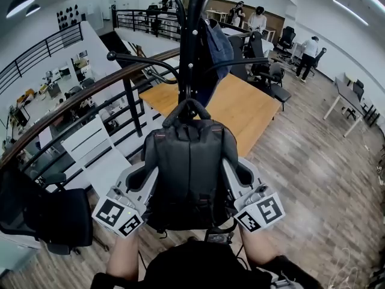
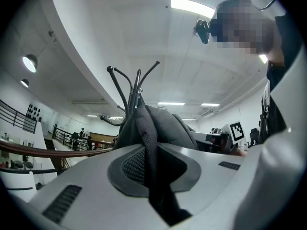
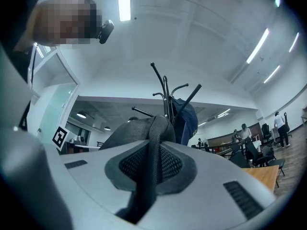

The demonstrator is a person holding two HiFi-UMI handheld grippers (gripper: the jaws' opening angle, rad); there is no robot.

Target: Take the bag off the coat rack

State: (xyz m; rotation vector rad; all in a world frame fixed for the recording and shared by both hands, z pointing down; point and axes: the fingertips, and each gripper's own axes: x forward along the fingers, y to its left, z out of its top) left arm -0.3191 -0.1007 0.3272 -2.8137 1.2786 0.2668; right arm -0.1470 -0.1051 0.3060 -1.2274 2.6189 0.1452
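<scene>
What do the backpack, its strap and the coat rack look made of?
backpack: dark grey matte textile, probably nylon or polyester; stitched seams and soft creases show.
strap: black woven webbing; ribbed weave is visible.
coat rack: black, smooth, slightly glossy thin pole and curved hooks, likely painted metal, though coated plastic can't be excluded.

The bag (image 1: 189,173) is showing matte black. The left gripper (image 2: 153,169) and right gripper (image 3: 146,176) are showing pale grey with dark mesh pads, their cubes wearing black-and-white square markers. At twelve o'clock the coat rack (image 1: 189,41) is standing black. At one o'clock a jacket (image 1: 218,47) is hanging navy above a honey-tan table (image 1: 240,107).
</scene>
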